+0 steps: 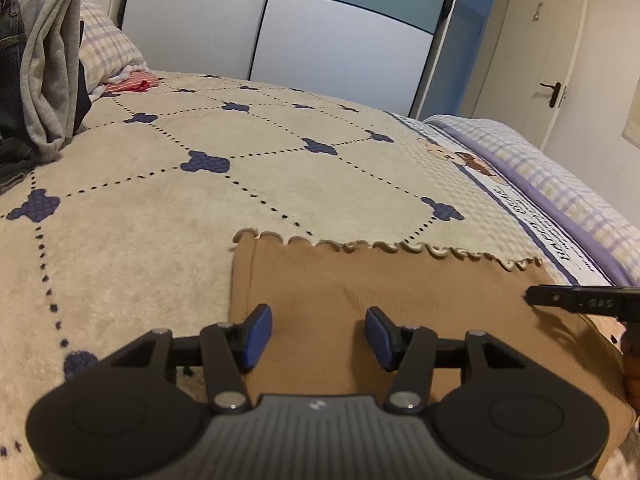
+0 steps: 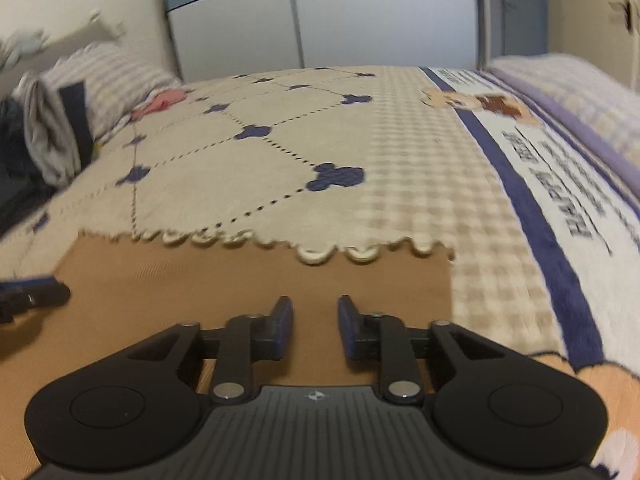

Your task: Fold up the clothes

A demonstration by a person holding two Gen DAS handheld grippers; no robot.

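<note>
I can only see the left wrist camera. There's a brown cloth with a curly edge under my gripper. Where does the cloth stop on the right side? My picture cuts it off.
Observer: In the right wrist view the brown cloth ends in a straight edge on the checked part of the blanket, short of its dark blue stripe.
Operator: Is the other gripper holding the cloth?
Observer: No. The right gripper is open above the cloth, nothing between its fingers.
Operator: Is mine open too?
Observer: Yes, the left gripper is open over the cloth, and the right view shows its tip at the cloth's left edge.
</note>
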